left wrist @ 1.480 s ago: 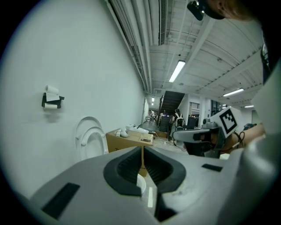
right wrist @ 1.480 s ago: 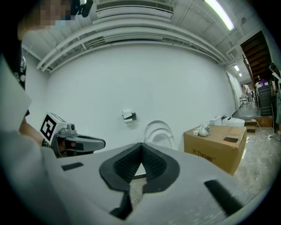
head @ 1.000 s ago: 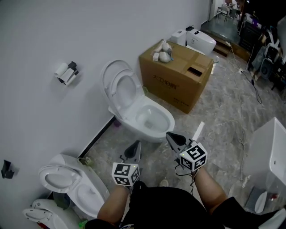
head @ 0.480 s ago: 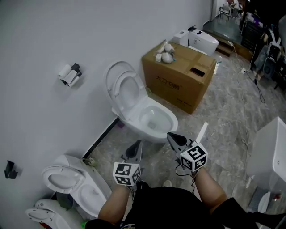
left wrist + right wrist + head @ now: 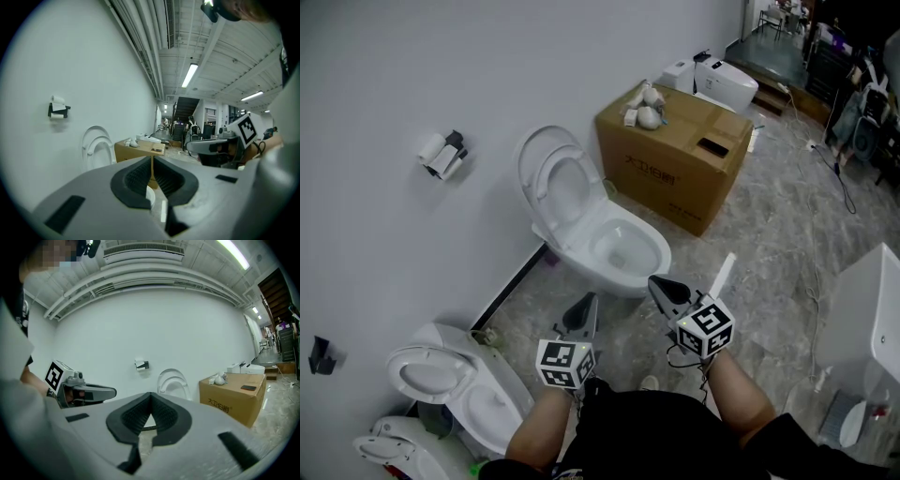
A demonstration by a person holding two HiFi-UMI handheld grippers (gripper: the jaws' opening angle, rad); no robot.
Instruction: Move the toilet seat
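**Well clear of the toilet, both grippers shut and empty**

Now, from the head view, the toilet [image 5: 623, 253] stands against the wall [image 5: 384, 66] at 12 o'clock from the two grippers. Its seat [image 5: 565, 192] is up. It tilts back against the raised lid [image 5: 528, 155], and the bowl lies open below. Neither gripper touches it, and both hang over the floor [image 5: 759, 234], apart from the rim.

Over to the left gripper [image 5: 587, 302]: its jaws are together, the tips meet, and nothing sits between the pads. The right gripper [image 5: 656, 283] is just beside it at 3 o'clock. Its jaws are also pressed together and hold nothing. Both point toward the toilet.

In the left gripper view, the seat shows at 10 o'clock from the closed pads, with the other gripper out at 3 o'clock. In the right gripper view, the seat stands at 12 o'clock, right above the pad tips, and the left one lies at 9 o'clock.

And around the scene:
- A box [image 5: 670, 164] sits just beside the toilet at 1 o'clock, with small white things on top.
- A roll holder [image 5: 442, 153] hangs on the wall at 9 o'clock from the seat.
- A second toilet [image 5: 483, 403] is at 7 o'clock in the frame.
- A third toilet [image 5: 717, 82] stands beyond the box at 12 o'clock.
- A white fixture [image 5: 862, 319] fills the edge at 4 o'clock.
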